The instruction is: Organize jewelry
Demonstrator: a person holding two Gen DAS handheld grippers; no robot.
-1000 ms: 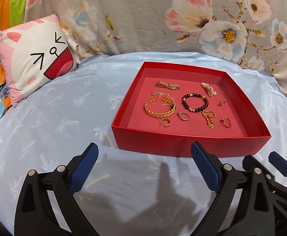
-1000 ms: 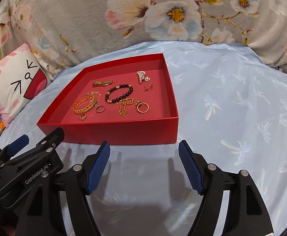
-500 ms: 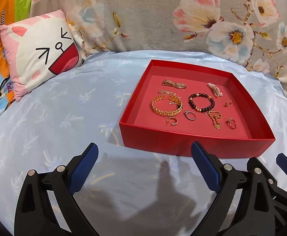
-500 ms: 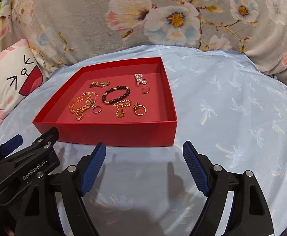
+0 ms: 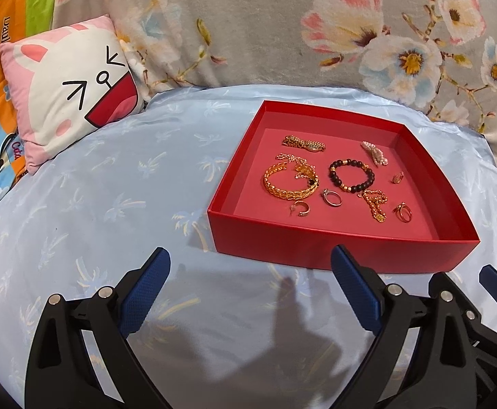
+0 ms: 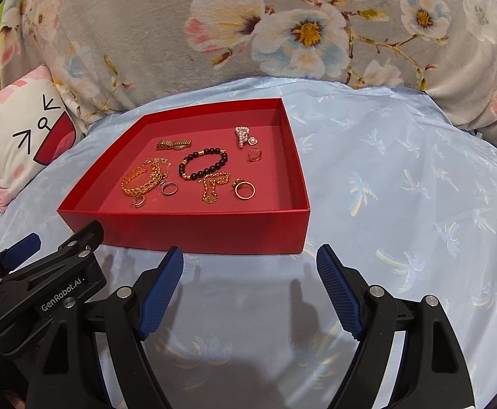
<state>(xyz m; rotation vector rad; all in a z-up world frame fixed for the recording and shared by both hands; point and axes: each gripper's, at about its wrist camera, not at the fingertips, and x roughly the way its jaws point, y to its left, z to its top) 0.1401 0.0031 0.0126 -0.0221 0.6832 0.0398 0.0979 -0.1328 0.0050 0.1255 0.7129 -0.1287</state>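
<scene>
As seen from the left wrist camera, the left claw [image 5: 250,271] hovers with its blue-padded fingers spread wide apart and nothing between them, above a pale blue bedsheet [image 5: 119,204] printed with palm trees. Just beyond it sits a shallow red tray [image 5: 337,245] on the sheet. Inside lie a gold chain bracelet [image 5: 291,184], a dark bead bracelet [image 5: 351,177], a silver ring [image 5: 332,198], a gold ring [image 5: 403,212], a short gold chain [image 5: 375,204], a pearl clip [image 5: 374,153] and a gold clasp piece [image 5: 303,144] near the far wall. A cartoon cat cushion [image 5: 68,92] leans at the left against a grey floral blanket [image 5: 282,30]. Part of the right claw shows at the lower right edge.

From the right wrist camera, the right claw [image 6: 250,266] also stands wide apart and empty, its jaws having just been opening, close to the tray's near wall but not touching it. The tray sits left of centre, with the same jewelry spread on its floor. A small hoop near the pearl clip may be an earring; it is too small to tell. The left claw's black frame shows at the lower left.
</scene>
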